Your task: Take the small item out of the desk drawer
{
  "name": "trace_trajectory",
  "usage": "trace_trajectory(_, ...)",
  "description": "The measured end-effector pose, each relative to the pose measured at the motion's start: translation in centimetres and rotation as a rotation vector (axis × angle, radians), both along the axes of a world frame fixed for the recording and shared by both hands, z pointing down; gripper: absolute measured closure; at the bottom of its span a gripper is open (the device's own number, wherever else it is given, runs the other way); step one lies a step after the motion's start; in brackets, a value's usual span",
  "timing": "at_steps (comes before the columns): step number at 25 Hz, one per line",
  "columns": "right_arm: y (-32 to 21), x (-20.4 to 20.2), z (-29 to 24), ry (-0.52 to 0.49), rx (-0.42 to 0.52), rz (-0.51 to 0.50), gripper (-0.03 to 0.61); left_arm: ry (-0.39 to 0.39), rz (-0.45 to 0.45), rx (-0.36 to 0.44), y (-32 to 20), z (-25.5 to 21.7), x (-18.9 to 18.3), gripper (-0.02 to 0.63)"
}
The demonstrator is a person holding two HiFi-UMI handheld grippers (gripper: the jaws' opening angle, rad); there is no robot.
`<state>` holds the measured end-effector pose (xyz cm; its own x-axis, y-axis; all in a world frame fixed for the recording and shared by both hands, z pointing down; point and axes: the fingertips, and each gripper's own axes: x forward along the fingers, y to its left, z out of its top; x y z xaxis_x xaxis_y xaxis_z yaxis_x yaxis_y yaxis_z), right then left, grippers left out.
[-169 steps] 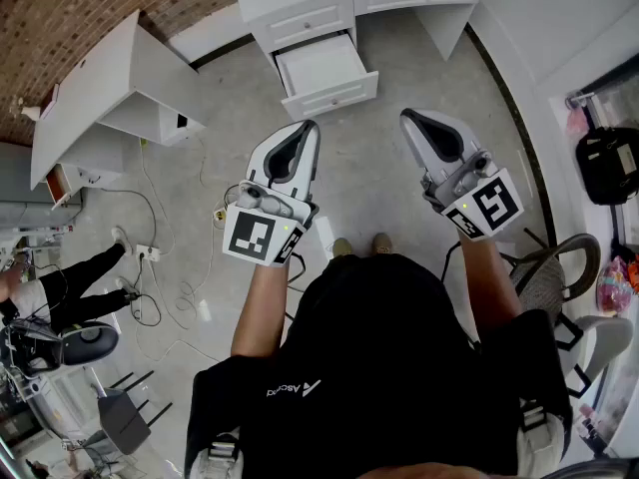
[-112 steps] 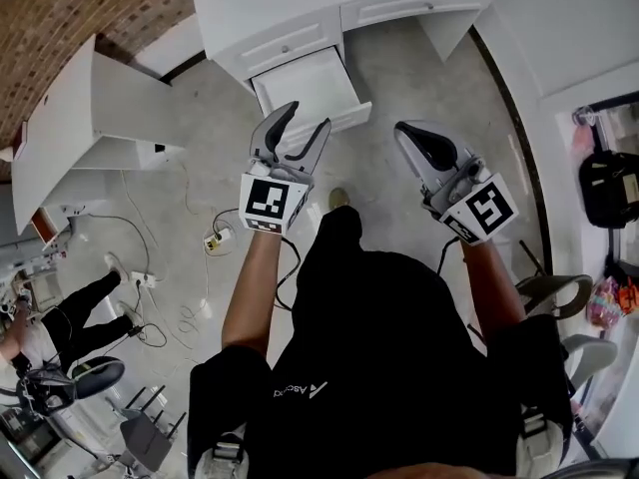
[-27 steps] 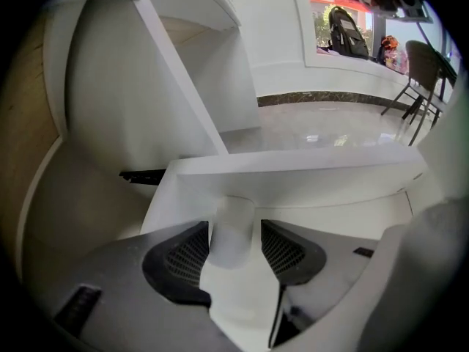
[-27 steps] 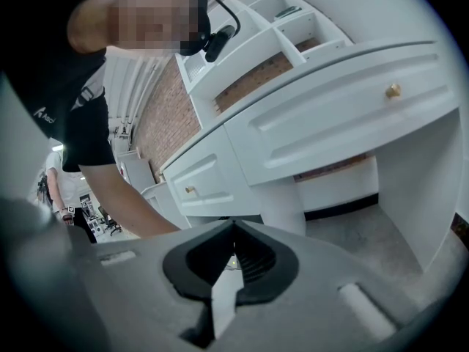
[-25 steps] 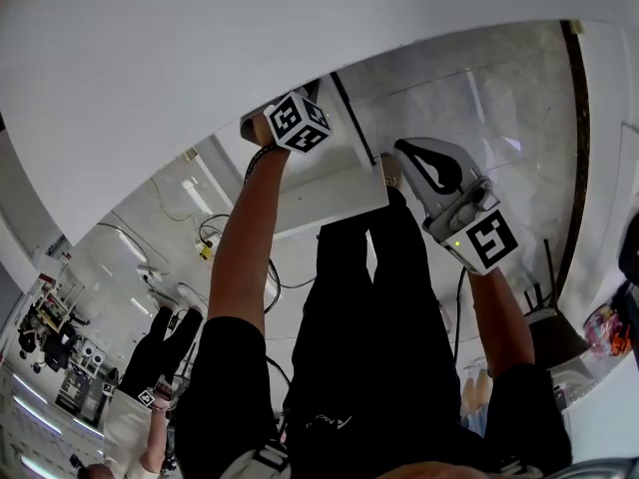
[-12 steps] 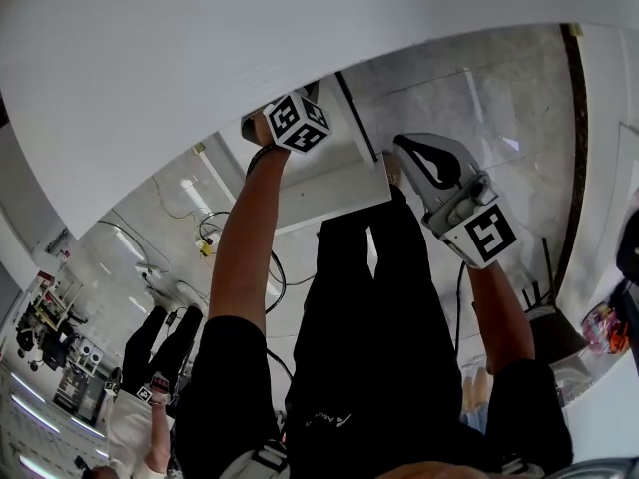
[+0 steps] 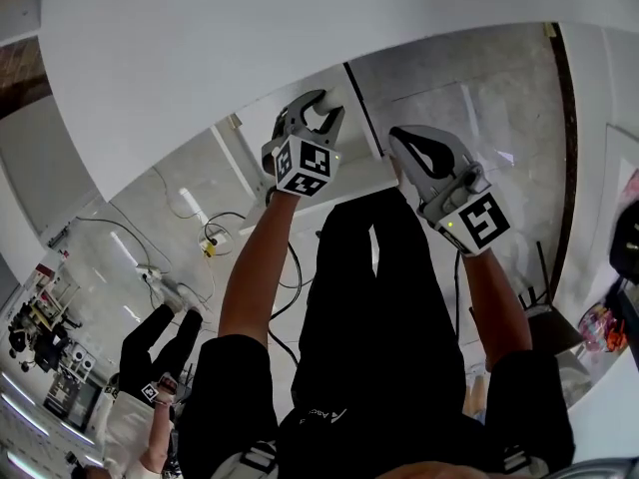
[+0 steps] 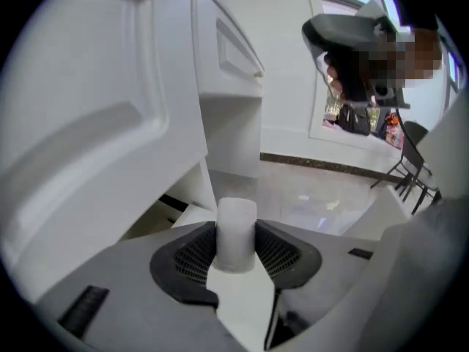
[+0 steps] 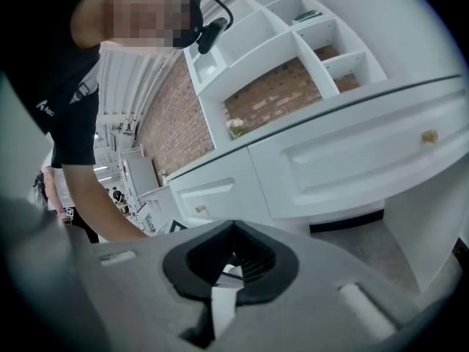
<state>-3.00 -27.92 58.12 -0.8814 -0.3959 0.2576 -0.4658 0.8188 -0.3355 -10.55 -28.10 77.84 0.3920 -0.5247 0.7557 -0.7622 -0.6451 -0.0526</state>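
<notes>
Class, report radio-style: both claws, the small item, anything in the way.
Left claw shut on white cylinder. Right claw shut, empty. Desk close beside left claw.

Furnished room, study-like: white desk [image 9: 352, 160], cubby shelves [image 9: 293, 24], brick wall [image 9: 275, 94], floor cables [image 7: 215, 230].

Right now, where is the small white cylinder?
In the left gripper view, the small white cylinder sits clamped between the pads of the left gripper, with the white desk front to its left.
</notes>
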Motion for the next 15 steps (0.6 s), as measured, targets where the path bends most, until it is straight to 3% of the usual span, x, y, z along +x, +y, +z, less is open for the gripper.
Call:
trace_trajectory(4, -0.2, 0.4, -3.8, 0.010, 0.010, 0.007, 0.577, 0.139, -0.051, 0.083, 0.7, -7.6, 2.5, 0.451)
trace_trajectory(12, -1.5, 0.0, -5.6, -0.047, 0.078, 0.051, 0.577, 0.414, -0.153, 0.315, -0.3, -19.2, 3.0, 0.451)
trace_trajectory(15, -1.7, 0.0, -9.1, -0.069, 0.105, 0.057, 0.577, 0.483, -0.196, 0.385, -0.7, -25.4, 2.5, 0.451)
